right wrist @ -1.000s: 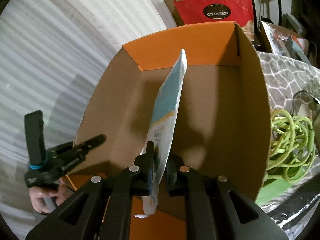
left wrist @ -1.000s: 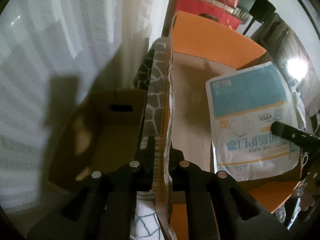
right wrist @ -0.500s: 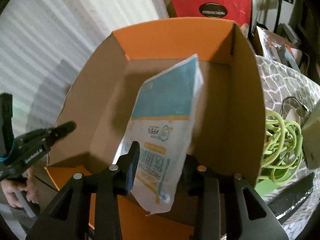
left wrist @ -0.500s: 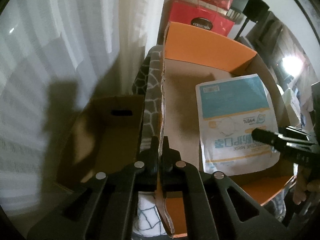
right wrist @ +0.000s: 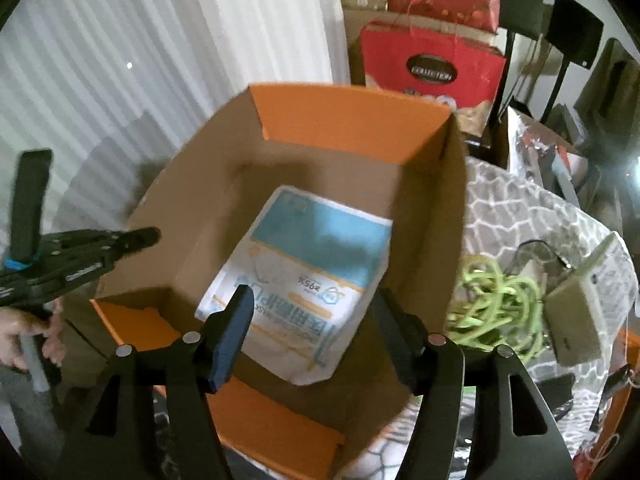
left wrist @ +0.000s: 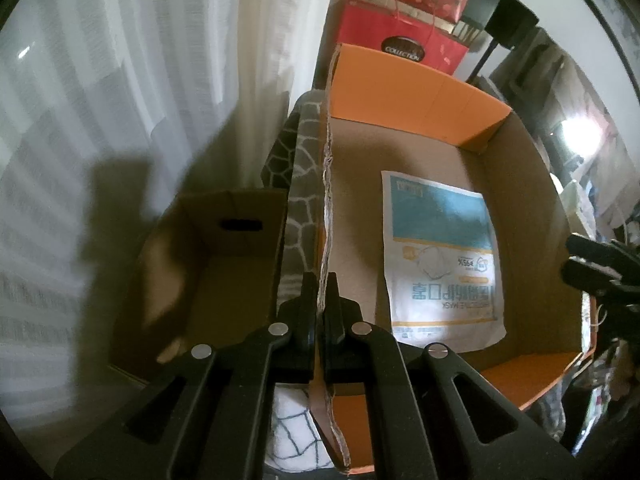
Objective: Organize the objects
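Observation:
A white and blue face-mask pack (left wrist: pixel 442 256) (right wrist: pixel 304 276) lies flat on the floor of the open cardboard box (left wrist: pixel 400 92) (right wrist: pixel 352 120) with orange flaps. My left gripper (left wrist: pixel 321 284) is shut on the box's left wall edge (left wrist: pixel 326 208). That gripper also shows at the left of the right wrist view (right wrist: pixel 148 236), held by a hand (right wrist: pixel 24 332). My right gripper (right wrist: pixel 312 304) hovers above the pack with its jaws opening; the pack lies below them, free of the pads. Its tips (left wrist: pixel 576 256) show at the right edge of the left wrist view.
A smaller brown box (left wrist: pixel 200 276) stands left of the big one, past a grey patterned cloth (left wrist: pixel 298 184) (right wrist: pixel 520 208). A green coiled cable (right wrist: pixel 492 304) and a beige block (right wrist: pixel 580 320) lie on the cloth to the right. A red gift bag (right wrist: pixel 432 64) and white curtain (right wrist: pixel 160 60) stand behind.
My right gripper let go of the mask pack, opened wide and rose; the pack dropped from upright to flat on the box floor. My left gripper stayed clamped on the box wall.

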`<state>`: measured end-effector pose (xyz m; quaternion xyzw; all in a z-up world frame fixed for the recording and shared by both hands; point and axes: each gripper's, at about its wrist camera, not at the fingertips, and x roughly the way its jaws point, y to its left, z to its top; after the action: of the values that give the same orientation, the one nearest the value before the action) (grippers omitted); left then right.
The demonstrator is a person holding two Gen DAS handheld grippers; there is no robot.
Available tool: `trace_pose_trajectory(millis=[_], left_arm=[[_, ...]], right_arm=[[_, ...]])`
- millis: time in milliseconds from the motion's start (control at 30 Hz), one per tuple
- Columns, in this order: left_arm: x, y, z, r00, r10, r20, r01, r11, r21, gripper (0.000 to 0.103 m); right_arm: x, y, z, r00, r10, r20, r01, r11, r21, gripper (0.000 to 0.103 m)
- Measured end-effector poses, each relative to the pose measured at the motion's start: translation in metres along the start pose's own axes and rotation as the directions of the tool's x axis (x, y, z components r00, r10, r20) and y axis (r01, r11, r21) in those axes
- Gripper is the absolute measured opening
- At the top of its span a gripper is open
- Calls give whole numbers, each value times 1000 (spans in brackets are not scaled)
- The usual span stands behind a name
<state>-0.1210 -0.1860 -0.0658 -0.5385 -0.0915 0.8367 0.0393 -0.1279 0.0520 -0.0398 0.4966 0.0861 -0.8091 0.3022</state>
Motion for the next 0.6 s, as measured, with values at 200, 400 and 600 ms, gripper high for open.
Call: trace_pose_trajectory(millis=[200,400,600], left_arm=[[0,4,0,1000,-27,-2,27,999,-18,4],[0,6,0,999,-36,0,36,999,-22,4],[1,9,0,999,-52,1,52,998,-32,4]], right_arm=[[-35,-24,-10,998,-15,68,13,1000,24,66],[-60,-60,-29,992,-62,109,53,995,83,67],[-81,-107,-45,985,-119,127,96,980,172,70]])
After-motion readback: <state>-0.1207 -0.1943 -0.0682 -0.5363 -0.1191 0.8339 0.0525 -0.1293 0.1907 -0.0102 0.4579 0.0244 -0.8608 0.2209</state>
